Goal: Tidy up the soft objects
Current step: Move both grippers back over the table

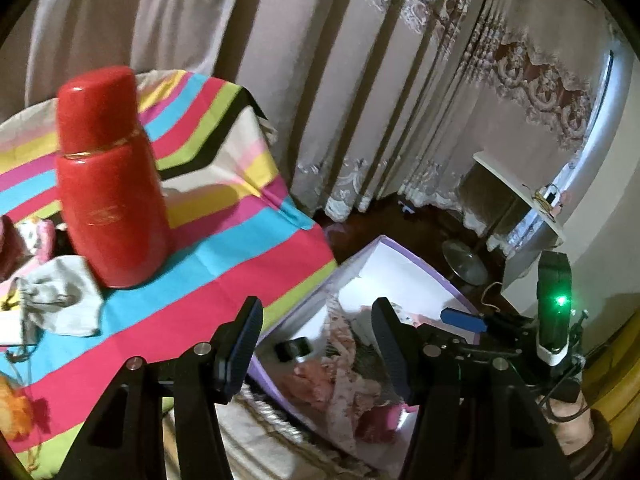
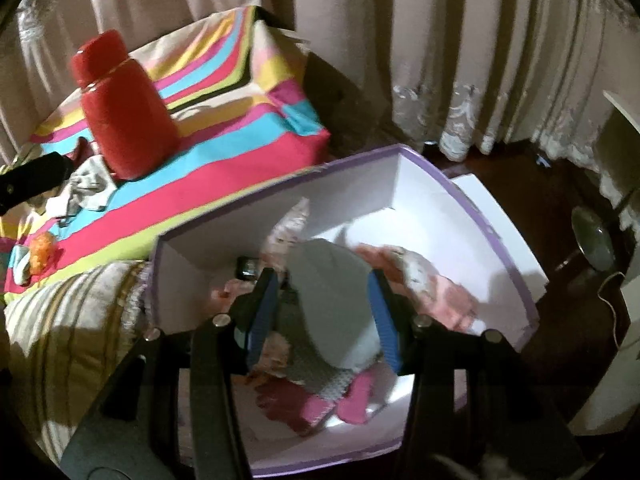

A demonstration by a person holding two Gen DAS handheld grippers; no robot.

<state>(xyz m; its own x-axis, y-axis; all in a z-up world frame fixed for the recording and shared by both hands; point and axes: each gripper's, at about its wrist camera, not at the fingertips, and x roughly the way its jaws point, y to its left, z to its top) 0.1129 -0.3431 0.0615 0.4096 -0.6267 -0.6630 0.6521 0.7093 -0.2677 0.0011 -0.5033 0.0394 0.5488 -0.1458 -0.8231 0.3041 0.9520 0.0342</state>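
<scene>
A white box with a purple rim (image 2: 400, 151) holds several soft things: pink cloths (image 2: 452, 292), a grey knit piece (image 2: 320, 372) and a pale grey cloth (image 2: 332, 292) on top. My right gripper (image 2: 324, 314) hangs open just above the pale grey cloth, its blue pads (image 2: 386, 320) beside the cloth and not pressing it. My left gripper (image 1: 318, 340) is open and empty over the box's near edge (image 1: 280, 320). On the striped cloth (image 1: 240, 248) lie a grey drawstring pouch (image 1: 60, 296), a pink soft item (image 1: 38, 236) and an orange item (image 1: 12, 404). The right gripper (image 1: 472, 320) shows over the box.
A tall red flask (image 1: 108, 184) stands on the striped cloth next to the pouch. Curtains (image 1: 360, 80) hang behind. On the dark floor stand a round fan base (image 1: 464, 260) and a white shelf (image 1: 516, 188). A striped cushion (image 2: 60, 340) lies left of the box.
</scene>
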